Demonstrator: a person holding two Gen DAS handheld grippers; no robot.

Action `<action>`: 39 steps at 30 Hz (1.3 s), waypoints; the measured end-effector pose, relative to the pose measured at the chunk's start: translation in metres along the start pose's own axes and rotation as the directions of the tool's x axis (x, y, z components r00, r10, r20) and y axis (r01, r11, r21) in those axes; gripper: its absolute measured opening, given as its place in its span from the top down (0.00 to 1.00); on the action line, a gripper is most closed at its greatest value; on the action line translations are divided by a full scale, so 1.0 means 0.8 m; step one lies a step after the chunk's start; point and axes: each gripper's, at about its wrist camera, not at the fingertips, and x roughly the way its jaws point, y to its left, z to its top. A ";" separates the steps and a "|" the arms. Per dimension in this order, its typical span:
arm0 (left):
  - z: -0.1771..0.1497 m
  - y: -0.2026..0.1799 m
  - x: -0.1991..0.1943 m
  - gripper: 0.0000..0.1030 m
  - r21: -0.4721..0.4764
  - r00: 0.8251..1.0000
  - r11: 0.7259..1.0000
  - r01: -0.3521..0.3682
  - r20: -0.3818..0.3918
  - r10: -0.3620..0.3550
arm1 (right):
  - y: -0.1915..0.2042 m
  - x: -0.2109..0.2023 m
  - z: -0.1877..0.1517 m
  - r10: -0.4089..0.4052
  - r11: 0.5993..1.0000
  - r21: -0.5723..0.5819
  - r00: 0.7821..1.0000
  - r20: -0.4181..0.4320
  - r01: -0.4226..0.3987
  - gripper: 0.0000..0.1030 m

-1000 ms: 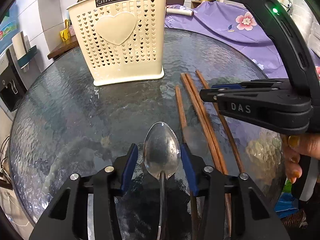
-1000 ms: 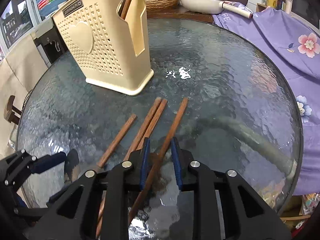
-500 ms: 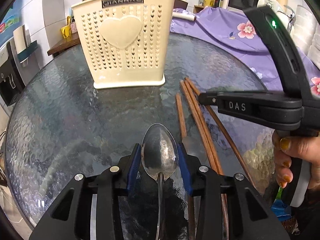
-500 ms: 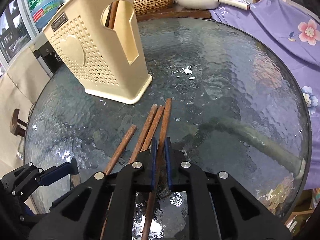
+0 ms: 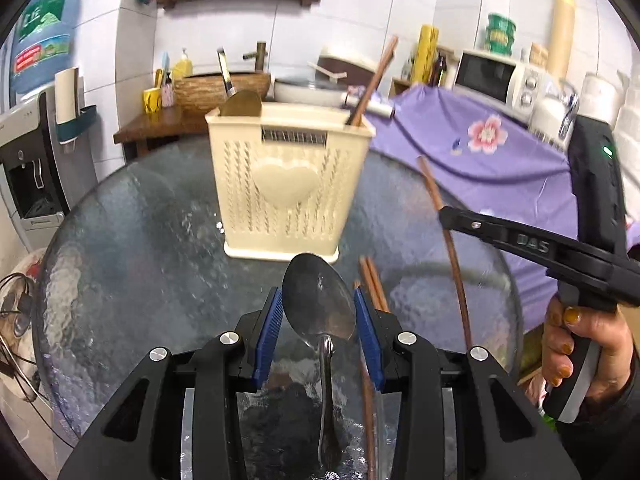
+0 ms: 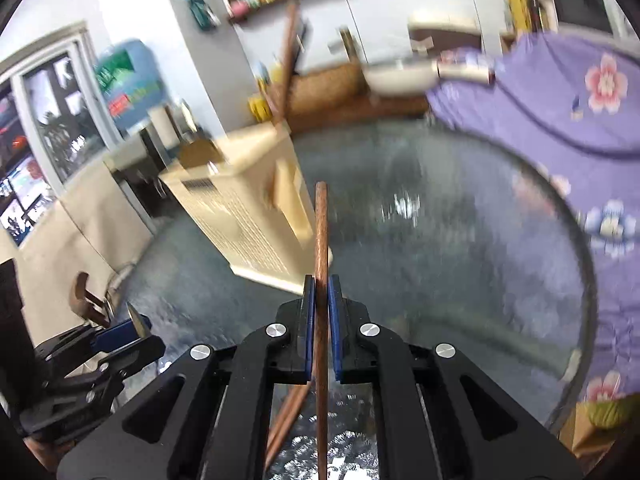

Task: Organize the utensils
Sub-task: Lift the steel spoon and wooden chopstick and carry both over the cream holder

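The cream caddy (image 5: 289, 184) at twelve o'clock on the counter (image 5: 132, 272) already holds a chopstick and a ladle, while a chopstick pair (image 5: 374, 284) lies unsorted at four o'clock. Since the earlier frame both tools have lifted off the glass — the left hand-held gripper (image 5: 319, 312) clasping the spoon (image 5: 319, 300), the right hand-held gripper (image 6: 321, 320) clenched on one chopstick (image 6: 321, 248).

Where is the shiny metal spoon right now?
In the left wrist view, the shiny metal spoon sits between the left gripper's blue pads, in front of the cream plastic utensil basket, with brown wooden chopsticks on the glass table just right.
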 end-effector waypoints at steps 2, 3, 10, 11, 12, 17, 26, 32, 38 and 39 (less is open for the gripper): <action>0.004 0.001 -0.008 0.65 -0.009 1.000 1.000 0.005 0.017 -0.005 | 0.010 -0.020 0.005 0.016 1.000 -0.023 0.999 0.048 -0.015 0.93; 0.005 0.002 -0.012 0.65 -0.011 1.000 1.000 0.004 0.025 -0.004 | 0.014 -0.028 0.006 0.026 0.999 -0.030 0.998 0.065 -0.024 0.93; 0.013 0.004 -0.020 0.66 -0.019 0.999 1.000 0.013 0.049 -0.012 | 0.029 -0.065 0.014 0.063 0.996 -0.071 0.991 0.119 -0.055 0.93; 0.015 0.009 -0.021 0.67 -0.019 0.999 1.000 0.014 0.051 -0.013 | 0.032 -0.067 0.012 0.063 0.996 -0.073 0.991 0.120 -0.054 0.93; 0.016 0.009 -0.021 0.67 -0.022 0.998 1.000 0.014 0.054 -0.013 | 0.034 -0.068 0.012 0.067 0.995 -0.074 0.991 0.119 -0.059 0.93; 0.019 0.012 -0.027 0.67 -0.022 0.997 1.000 0.022 0.069 -0.020 | 0.038 -0.073 0.018 0.093 0.993 -0.081 0.987 0.129 -0.083 0.93; 0.028 0.017 -0.028 0.67 -0.034 0.996 0.999 0.043 0.084 -0.040 | 0.050 -0.081 0.033 0.120 0.988 -0.110 0.982 0.144 -0.105 0.93; 0.055 0.019 -0.036 0.67 -0.012 0.990 0.999 0.040 0.133 -0.038 | 0.061 -0.082 0.059 0.169 0.980 -0.131 0.974 0.150 -0.149 0.93; 0.106 0.028 -0.045 0.67 -0.010 0.980 1.000 0.030 0.195 -0.027 | 0.073 -0.085 0.109 0.205 0.974 -0.140 0.960 0.189 -0.180 0.93; 0.115 0.029 -0.048 0.67 -0.011 0.978 0.999 0.033 0.205 -0.030 | 0.076 -0.086 0.118 0.210 0.972 -0.144 0.958 0.194 -0.183 0.93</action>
